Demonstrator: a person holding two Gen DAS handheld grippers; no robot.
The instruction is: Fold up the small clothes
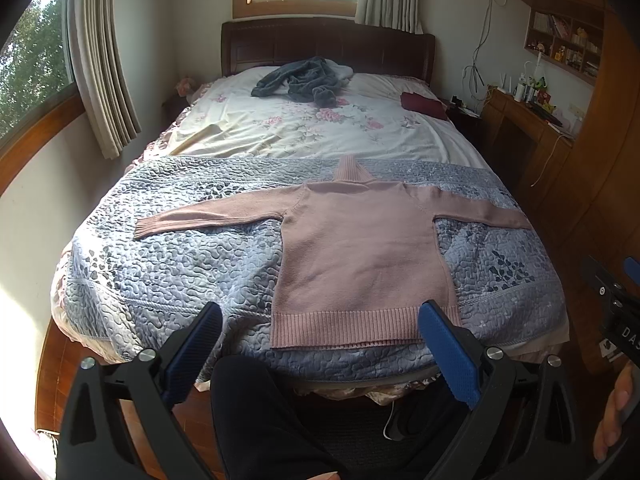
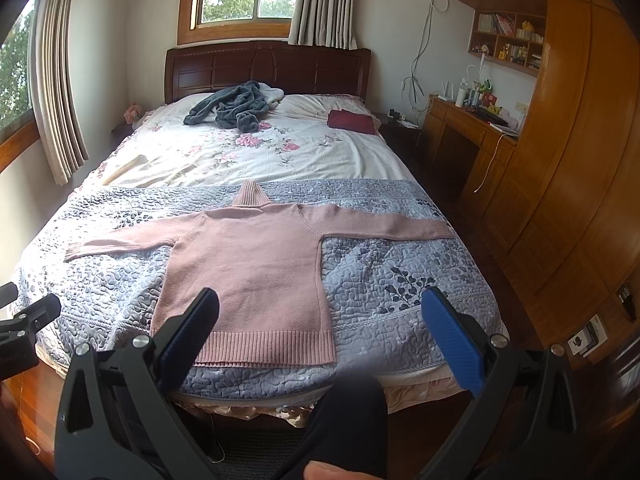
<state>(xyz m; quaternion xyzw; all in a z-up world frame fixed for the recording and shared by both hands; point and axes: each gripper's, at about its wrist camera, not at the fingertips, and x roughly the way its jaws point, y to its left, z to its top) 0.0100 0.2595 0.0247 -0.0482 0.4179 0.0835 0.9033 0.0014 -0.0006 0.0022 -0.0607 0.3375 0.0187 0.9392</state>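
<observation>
The pink sweater (image 1: 360,248) lies flat ahead, collar away, hem nearest both released grippers, left gripper (image 1: 320,344) and right gripper (image 2: 320,336).

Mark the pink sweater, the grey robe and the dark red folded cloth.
pink sweater (image 1: 360,248), left wrist view, chest panel.
grey robe (image 2: 232,106), right wrist view, bunched middle.
dark red folded cloth (image 2: 352,121), right wrist view, top face.

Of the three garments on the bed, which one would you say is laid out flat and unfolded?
The pink sweater on the grey quilt, sleeves spread wide. The grey garment lies crumpled near the headboard, and the dark red one is folded.
</observation>
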